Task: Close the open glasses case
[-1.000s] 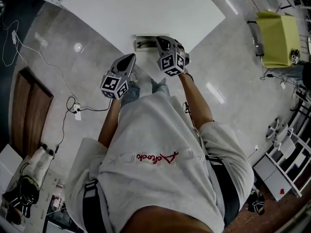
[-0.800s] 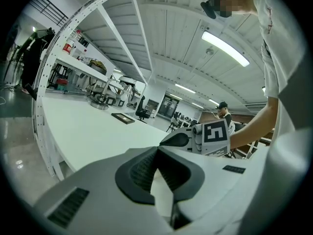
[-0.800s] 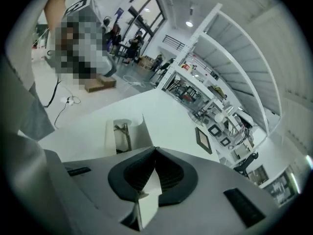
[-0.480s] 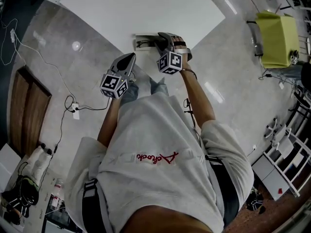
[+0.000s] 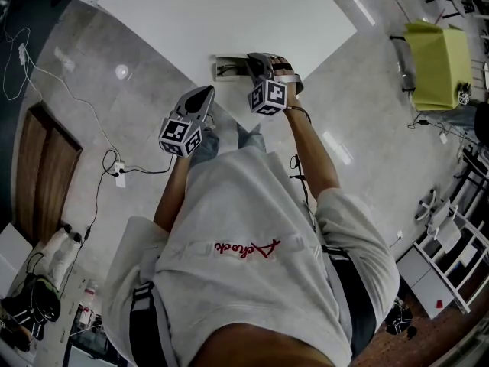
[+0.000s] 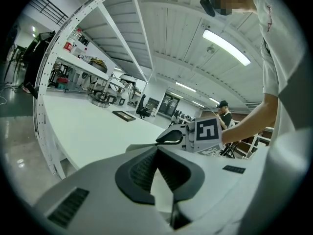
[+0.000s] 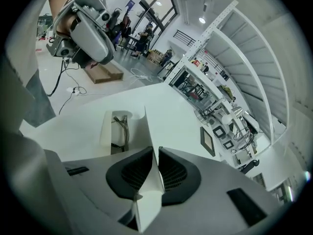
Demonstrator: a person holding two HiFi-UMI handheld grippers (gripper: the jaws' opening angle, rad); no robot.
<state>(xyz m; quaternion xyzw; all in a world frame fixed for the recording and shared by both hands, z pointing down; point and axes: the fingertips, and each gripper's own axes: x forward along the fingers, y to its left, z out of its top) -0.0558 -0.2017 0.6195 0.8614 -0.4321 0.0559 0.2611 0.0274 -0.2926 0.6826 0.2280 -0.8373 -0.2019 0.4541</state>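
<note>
Head view: the open glasses case [image 5: 228, 68] is seen at the near edge of the white table [image 5: 229, 14], with the right gripper [image 5: 261, 66] at it.

Left gripper view: the left gripper [image 6: 156, 151] is found with jaws together and nothing held.

Right gripper view: the jaws are closing on the raised lid [image 7: 148, 131], which is pinched between the pads.

Left gripper [image 5: 203, 92] hovered, jaws together and empty; right gripper [image 5: 257, 59], at its two o'clock, was closing its jaws onto the case lid [image 7: 150, 199].

Lab workshop — white workbenches [image 6: 88, 126], perforated frames [image 7: 219, 21], cluttered shelves [image 7: 200, 89].
</note>
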